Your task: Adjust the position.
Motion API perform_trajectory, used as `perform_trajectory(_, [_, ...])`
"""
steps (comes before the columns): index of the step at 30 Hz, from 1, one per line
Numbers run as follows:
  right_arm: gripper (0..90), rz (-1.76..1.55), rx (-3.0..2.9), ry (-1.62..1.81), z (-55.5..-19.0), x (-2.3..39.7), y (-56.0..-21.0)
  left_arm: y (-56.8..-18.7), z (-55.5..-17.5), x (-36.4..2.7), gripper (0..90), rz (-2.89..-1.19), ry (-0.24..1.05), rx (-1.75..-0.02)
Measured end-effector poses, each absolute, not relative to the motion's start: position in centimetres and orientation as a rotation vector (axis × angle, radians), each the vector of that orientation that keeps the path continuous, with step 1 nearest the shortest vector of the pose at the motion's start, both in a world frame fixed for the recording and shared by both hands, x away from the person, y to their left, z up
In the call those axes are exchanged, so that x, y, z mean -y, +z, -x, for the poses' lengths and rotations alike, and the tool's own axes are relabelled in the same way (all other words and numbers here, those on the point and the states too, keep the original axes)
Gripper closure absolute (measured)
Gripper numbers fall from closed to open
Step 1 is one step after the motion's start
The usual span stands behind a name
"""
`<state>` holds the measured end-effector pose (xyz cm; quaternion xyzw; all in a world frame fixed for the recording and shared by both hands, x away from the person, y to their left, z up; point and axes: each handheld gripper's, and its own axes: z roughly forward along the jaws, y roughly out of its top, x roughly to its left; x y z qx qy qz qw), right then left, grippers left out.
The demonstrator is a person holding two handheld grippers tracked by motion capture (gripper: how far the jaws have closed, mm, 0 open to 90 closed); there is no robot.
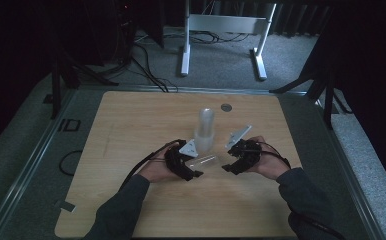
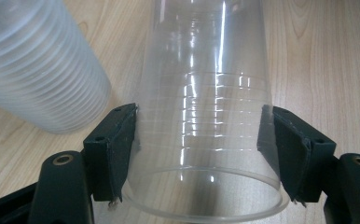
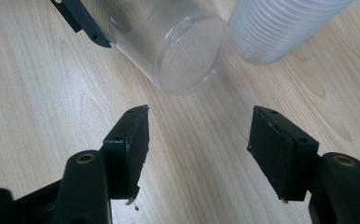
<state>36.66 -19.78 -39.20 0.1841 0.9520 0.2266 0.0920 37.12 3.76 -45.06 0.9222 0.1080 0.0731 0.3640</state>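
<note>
A single clear plastic cup (image 1: 207,160) lies on its side just above the wooden table (image 1: 131,130). My left gripper (image 1: 193,168) is shut on it near its rim. In the left gripper view both pads touch the walls of the cup (image 2: 206,116), whose mouth faces the camera, with my left gripper (image 2: 199,140) around it. A tall stack of frosted cups (image 1: 204,131) stands upright just behind; the stack (image 2: 38,70) is apart from the held cup. My right gripper (image 1: 229,163) is open, a little to the right of the cup's base (image 3: 187,51). Nothing lies between my right gripper (image 3: 199,140) jaws.
A small grey round disc (image 1: 225,107) lies on the table behind the stack (image 3: 280,28). A white metal frame (image 1: 223,30) stands on the carpet beyond the far edge. Cables trail along the floor at the left.
</note>
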Motion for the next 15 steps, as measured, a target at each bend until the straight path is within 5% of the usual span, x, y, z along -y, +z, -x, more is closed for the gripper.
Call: perform_trajectory(15, [38.8, -0.462, -2.891, 0.641, -36.33, 19.27, -39.34, -44.99, -36.78, -3.24, 29.5, -2.403, 0.184, -0.232])
